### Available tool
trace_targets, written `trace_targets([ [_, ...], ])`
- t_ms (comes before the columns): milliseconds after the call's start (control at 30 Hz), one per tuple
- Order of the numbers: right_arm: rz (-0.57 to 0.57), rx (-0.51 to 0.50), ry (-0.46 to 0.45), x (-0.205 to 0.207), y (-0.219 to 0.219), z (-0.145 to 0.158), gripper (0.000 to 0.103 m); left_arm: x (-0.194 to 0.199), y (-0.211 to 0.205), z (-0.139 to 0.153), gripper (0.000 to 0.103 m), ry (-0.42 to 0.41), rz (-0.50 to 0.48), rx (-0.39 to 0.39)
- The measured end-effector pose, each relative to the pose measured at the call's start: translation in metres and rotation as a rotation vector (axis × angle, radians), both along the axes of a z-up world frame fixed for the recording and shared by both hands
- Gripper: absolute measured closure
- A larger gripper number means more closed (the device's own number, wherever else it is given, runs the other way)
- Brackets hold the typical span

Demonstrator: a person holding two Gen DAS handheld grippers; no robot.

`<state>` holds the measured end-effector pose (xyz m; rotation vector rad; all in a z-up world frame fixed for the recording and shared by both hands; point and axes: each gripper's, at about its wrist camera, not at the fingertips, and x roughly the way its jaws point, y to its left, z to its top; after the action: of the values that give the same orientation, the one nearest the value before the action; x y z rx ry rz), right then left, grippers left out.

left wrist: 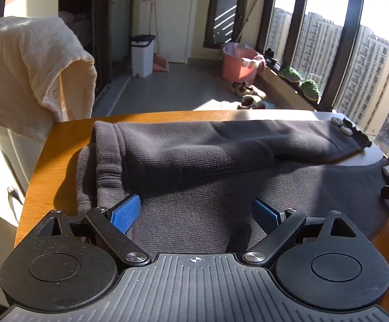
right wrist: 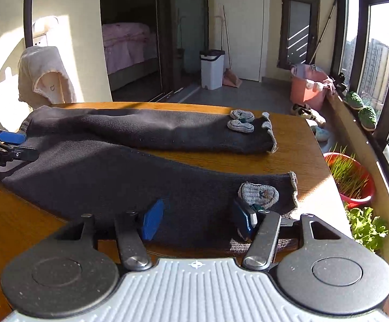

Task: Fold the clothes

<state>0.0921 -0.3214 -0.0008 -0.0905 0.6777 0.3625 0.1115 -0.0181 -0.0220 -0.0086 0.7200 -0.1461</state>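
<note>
Wooden table (right wrist: 288, 158) bears dark knit trousers (right wrist: 114, 166), towel (left wrist: 28, 61) behind.

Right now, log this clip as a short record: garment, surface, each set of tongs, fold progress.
garment: dark knit trousers, legs spread apart, grey patches near the cuffs
surface: wooden table
left tongs: open, over the waist end of the trousers
right tongs: open, straddling the near leg by its cuff
fold progress: legs not yet laid together
nearby: cream towel draped beside the table
</note>
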Motion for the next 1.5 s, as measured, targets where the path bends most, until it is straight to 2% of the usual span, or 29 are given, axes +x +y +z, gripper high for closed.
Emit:
trace_targets([
  [100,-0.014,0.008,-0.001,0.009,-0.004,0.002,0.044,-0.012,-0.003,-0.001,0.009,-0.010,-0.031,0.056],
  [167,-0.038,0.027,-0.015,0.000,-0.007,0.007,0.043,-0.013,-0.003,0.002,0.009,-0.001,-0.022,0.049],
  [200,-0.033,0.033,-0.037,-0.011,-0.007,0.010,0.037,-0.014,-0.002,0.004,0.009,0.004,-0.009,0.039],
  [233,-0.027,0.040,-0.058,-0.023,-0.007,0.014,0.021,-0.016,-0.002,0.008,0.009,0.003,0.018,0.033],
  [300,-0.021,0.058,-0.095,-0.047,-0.008,0.019,0.004,-0.030,-0.007,0.019,0.007,-0.023,0.096,0.036],
  [367,-0.037,0.093,-0.085,-0.068,-0.009,0.023,0.003,-0.057,-0.014,0.030,0.000,-0.056,0.139,0.012],
  [500,-0.108,0.165,-0.026,-0.091,-0.004,0.023,0.000,-0.102,-0.033,0.033,0.000,-0.032,0.221,-0.044],
  [700,-0.200,0.086,0.003,-0.113,0.013,0.021,0.000,-0.133,-0.066,0.016,0.000,0.035,0.283,-0.052],
  [833,-0.221,0.087,0.113,-0.110,0.018,0.007,0.000,-0.144,-0.081,0.009,0.000,0.043,0.308,-0.003],
  [1033,-0.270,0.118,0.062,-0.116,0.018,0.002,0.000,-0.151,-0.095,0.004,0.000,0.030,0.309,0.062],
  [1200,-0.253,0.049,0.061,-0.114,0.029,0.000,0.000,-0.149,-0.098,0.003,0.000,0.023,0.321,0.072],
  [1300,-0.242,-0.039,0.065,-0.112,0.041,-0.001,0.000,-0.148,-0.098,0.003,0.000,0.020,0.323,0.072],
  [1500,-0.236,-0.032,0.064,-0.113,0.039,-0.001,0.000,-0.148,-0.098,0.003,0.000,0.017,0.324,0.072],
])
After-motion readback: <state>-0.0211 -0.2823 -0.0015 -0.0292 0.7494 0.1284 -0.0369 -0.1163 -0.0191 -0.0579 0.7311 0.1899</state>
